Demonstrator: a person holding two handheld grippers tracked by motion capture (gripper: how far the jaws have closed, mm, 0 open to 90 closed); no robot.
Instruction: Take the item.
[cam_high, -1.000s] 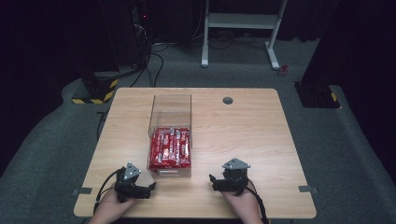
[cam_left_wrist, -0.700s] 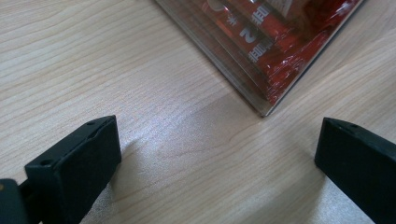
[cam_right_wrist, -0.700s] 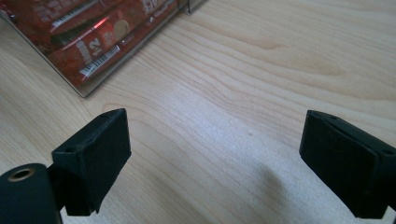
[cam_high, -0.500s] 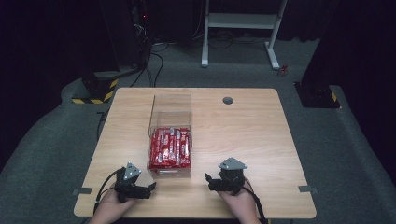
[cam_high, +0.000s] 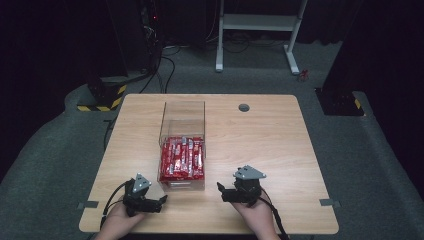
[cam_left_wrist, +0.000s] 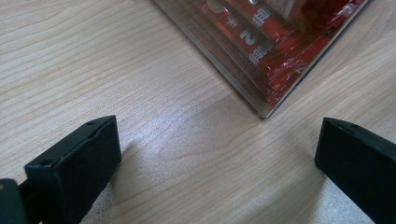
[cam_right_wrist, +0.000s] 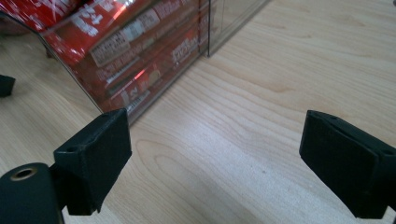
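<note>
Red packets (cam_high: 183, 158) fill the near half of a clear box (cam_high: 183, 115) that stands a little left of the middle of the frame, on a wooden table (cam_high: 280, 145). The far half of the box looks empty.

Compared with a second ago, the right gripper (cam_high: 224, 192) has slid a bit to the left, toward the box. It now sits in the lower middle of the frame, near the box's bottom right corner but not touching it. The left gripper (cam_high: 159, 202) has not moved; it rests in the lower left, just beside the box's bottom left corner. I think this means the person is getting both tools close so they can reach for the box or the packets, but nothing has been picked up yet.

Both hands lie low on the table at the bottom edge of the frame. The left hand (cam_high: 120, 220) points its tool to the right and a bit up the frame, at the box. The right hand (cam_high: 252, 212) points its tool to the left.

In the left gripper view, the jaws stand wide apart with bare wood between them, and the corner of the box sits just ahead. In the right gripper view, the jaws are also wide and hold nothing, with the box wall in the upper left.
</note>
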